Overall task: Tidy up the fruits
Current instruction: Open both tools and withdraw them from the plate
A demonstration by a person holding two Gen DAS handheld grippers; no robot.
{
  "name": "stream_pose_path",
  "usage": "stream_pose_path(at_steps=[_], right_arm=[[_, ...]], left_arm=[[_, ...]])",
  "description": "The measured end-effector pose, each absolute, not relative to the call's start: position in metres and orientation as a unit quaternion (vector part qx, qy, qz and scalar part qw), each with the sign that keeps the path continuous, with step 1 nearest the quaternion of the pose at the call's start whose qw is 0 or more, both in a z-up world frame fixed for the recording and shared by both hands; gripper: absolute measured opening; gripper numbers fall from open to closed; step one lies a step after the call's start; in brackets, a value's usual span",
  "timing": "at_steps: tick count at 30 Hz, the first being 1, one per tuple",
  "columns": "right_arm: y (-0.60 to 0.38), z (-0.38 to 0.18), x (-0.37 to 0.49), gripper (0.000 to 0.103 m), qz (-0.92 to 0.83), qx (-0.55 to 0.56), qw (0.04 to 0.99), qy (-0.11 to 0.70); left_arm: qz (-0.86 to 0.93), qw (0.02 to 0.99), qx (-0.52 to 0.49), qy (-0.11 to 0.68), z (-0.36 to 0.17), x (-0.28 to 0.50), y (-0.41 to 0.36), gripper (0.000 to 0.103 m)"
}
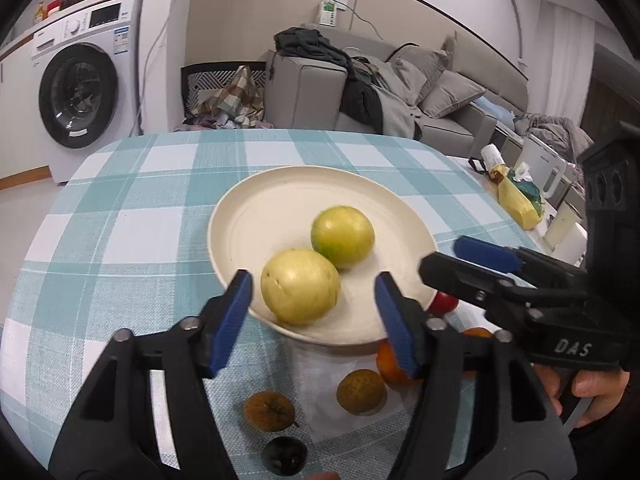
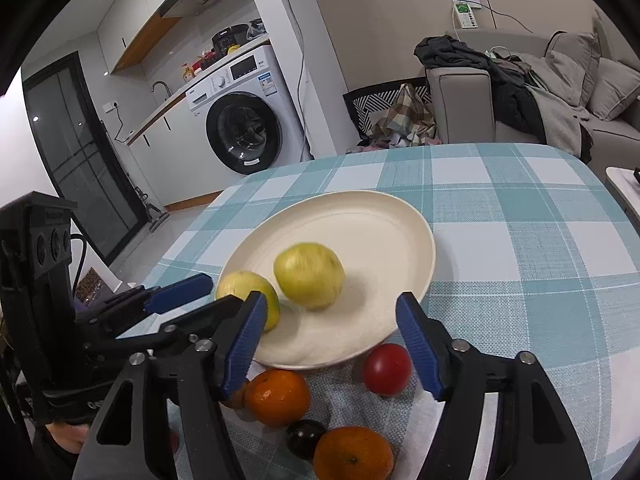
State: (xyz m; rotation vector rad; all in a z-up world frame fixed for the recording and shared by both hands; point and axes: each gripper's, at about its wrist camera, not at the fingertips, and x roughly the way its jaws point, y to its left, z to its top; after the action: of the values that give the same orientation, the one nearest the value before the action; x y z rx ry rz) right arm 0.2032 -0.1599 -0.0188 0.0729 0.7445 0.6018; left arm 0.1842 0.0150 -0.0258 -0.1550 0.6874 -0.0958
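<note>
A cream plate (image 1: 280,208) (image 2: 380,232) on the checked tablecloth holds two yellow-green fruits (image 1: 300,286) (image 1: 343,236), also seen in the right wrist view (image 2: 310,274) (image 2: 246,286). My left gripper (image 1: 314,312) is open, its jaws either side of the nearer fruit, not touching it. My right gripper (image 2: 332,340) is open and empty over the plate's near rim; it also shows in the left wrist view (image 1: 460,258). Loose on the cloth lie two oranges (image 2: 278,396) (image 2: 352,456), a red fruit (image 2: 387,368), a dark plum (image 2: 304,438) and two brown fruits (image 1: 361,391) (image 1: 269,410).
The left gripper body (image 2: 52,280) stands at the left of the right wrist view. A yellow bag (image 1: 516,204) and a white kettle (image 1: 544,168) sit on a side table to the right. A washing machine (image 1: 80,92) and a grey sofa (image 1: 400,80) stand beyond the table.
</note>
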Motion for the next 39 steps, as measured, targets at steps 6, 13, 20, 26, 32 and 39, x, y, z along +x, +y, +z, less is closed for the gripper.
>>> stream_pose_path(at_steps=[6,13,20,26,32,39], right_arm=[[-0.170,-0.014,0.195,0.094,0.281,0.032,0.889,0.361],[-0.177,-0.010,0.174,0.103,0.291,0.021,0.887,0.358],[-0.180,-0.005,0.161,0.103,0.285,-0.004,0.889,0.359],[-0.184,-0.003,0.150,0.103,0.283,-0.007,0.888,0.362],[-0.187,-0.008,0.134,0.103,0.281,-0.030,0.886,0.368],[-0.193,-0.019,0.118,0.103,0.272,-0.056,0.884,0.377]], left_arm=[[-0.027,0.943,-0.088,0.319,-0.011,0.165,0.027,0.086],[0.003,0.948,-0.089,0.307,0.001,0.122,0.039,0.102],[0.011,0.947,-0.087,0.309,0.005,0.080,0.045,0.102],[0.010,0.943,-0.069,0.324,0.000,0.061,0.035,0.102],[0.004,0.939,-0.061,0.338,-0.008,0.048,0.023,0.102],[-0.001,0.933,-0.074,0.353,-0.021,0.047,0.017,0.102]])
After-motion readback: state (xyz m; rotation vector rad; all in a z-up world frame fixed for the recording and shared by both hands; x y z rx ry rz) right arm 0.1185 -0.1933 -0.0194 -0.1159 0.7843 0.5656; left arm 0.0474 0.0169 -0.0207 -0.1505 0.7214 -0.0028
